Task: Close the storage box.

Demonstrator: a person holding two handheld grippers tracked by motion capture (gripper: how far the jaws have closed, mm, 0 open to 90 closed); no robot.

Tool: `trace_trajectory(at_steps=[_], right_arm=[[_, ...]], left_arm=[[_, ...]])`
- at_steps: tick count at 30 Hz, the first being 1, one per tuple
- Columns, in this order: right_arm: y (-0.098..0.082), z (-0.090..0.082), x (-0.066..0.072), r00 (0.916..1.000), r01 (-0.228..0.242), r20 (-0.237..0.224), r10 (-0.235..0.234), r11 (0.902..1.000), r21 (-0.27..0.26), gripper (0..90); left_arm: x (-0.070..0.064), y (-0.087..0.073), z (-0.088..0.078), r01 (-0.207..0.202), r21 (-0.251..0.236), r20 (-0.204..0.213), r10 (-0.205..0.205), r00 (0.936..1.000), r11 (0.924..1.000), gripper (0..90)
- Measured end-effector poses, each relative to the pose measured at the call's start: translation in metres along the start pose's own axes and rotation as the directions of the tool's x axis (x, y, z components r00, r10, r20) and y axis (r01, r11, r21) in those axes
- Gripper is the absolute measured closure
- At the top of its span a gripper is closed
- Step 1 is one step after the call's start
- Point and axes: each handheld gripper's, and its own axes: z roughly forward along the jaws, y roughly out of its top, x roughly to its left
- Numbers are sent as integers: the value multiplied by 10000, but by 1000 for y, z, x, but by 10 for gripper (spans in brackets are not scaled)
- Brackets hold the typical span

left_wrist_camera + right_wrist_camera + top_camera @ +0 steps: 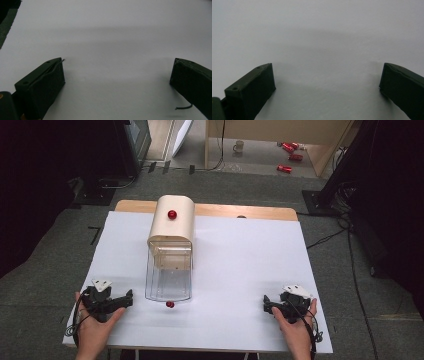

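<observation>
Both hand-held grippers rest low on the white-covered worktop [240, 265] near its front edge, and nothing is grasped. The left hand-held gripper [129, 298] sits toward the front left corner with its jaws spread wide; in the left gripper view they frame bare white surface. The right hand-held gripper [266, 304] lies toward the front right corner, its jaws likewise wide apart with nothing between them.

The thing nearest the work is a wooden bread box [171, 225] at the middle of the back half, its clear roll-front door [169, 276] lying open toward the person. One small red knob [172, 214] shows on the wooden top, and another red knob [170, 304] sits at the door's front lip, just right of the left hand-held gripper.

This looks like a starting or resting pose. The next move likely calls for the left hand-held gripper to swing right, close on the lower knob and guide the door.

Room is generous: the whole right half of the worktop is open, and only the front edge lies close behind both hands.
</observation>
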Motion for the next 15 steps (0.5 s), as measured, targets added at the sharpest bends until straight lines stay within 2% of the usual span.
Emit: trace_trajectory(at_steps=[3,5,6,8,13,14,15], right_arm=[[-1,-1,2,9999,-122,76,122,9999,-13,0],[-1,-4,7,9998,-180,-61,180,9998,14,0],[0,-7,13,9997,-157,-182,156,9999,-64,0],[0,-9,17,9997,-148,-204,145,9998,-137,0],[5,-19,35,9977,-250,-641,222,9987,-440,0],[6,-21,44,9969,-124,-777,89,9989,-446,0],[6,-21,44,9969,-124,-777,89,9989,-446,0]], left_arm=[[0,0,0,1,1,-7,-1,10000,10000,0],[0,0,0,4,0,-7,-4,10000,10000,0],[0,0,0,-2,1,-9,2,10000,10000,0],[0,0,0,-5,-1,-9,5,10000,10000,0],[0,0,0,-42,6,-15,42,10000,10000,0],[0,0,0,-17,-16,-18,17,10000,10000,0],[0,0,0,-17,-16,-18,17,10000,10000,0]])
